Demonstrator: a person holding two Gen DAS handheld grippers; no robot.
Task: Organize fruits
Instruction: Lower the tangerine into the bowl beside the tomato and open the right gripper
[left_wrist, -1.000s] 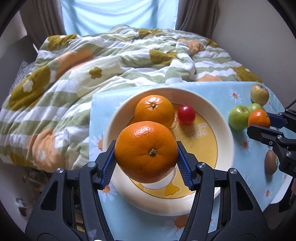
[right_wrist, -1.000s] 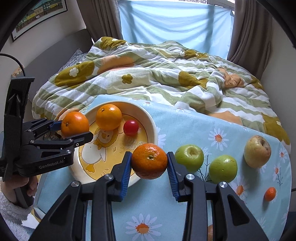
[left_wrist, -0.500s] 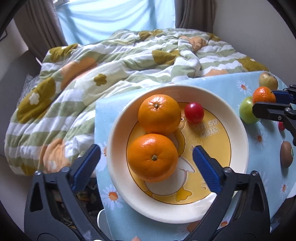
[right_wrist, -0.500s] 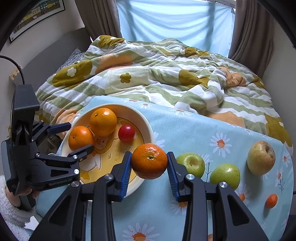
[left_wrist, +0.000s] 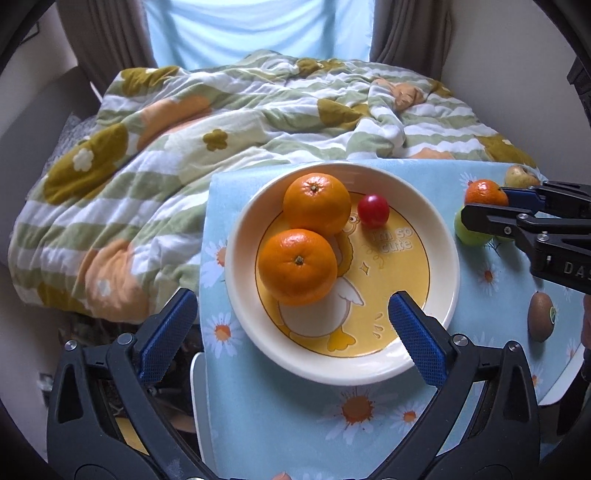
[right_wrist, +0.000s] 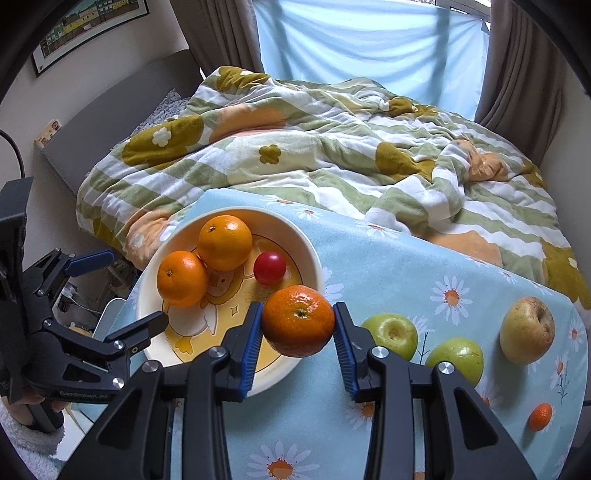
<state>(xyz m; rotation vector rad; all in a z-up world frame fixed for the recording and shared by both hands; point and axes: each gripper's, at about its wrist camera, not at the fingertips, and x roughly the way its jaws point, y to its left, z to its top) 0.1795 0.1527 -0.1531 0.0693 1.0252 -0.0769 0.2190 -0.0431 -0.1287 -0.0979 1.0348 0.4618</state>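
A cream bowl with a yellow duck print holds two oranges and a small red fruit. My left gripper stands wide open just short of the nearer orange, nothing between its blue pads. My right gripper is shut on a third orange, held in the air over the bowl's right rim.
On the blue daisy tablecloth right of the bowl lie two green apples, a yellowish pear, a tiny orange and a kiwi. A rumpled flowered quilt covers the bed behind.
My left gripper opened and let its orange down into the bowl beside the other, then drew back a little. My right gripper, still holding its orange, kept nearly still.
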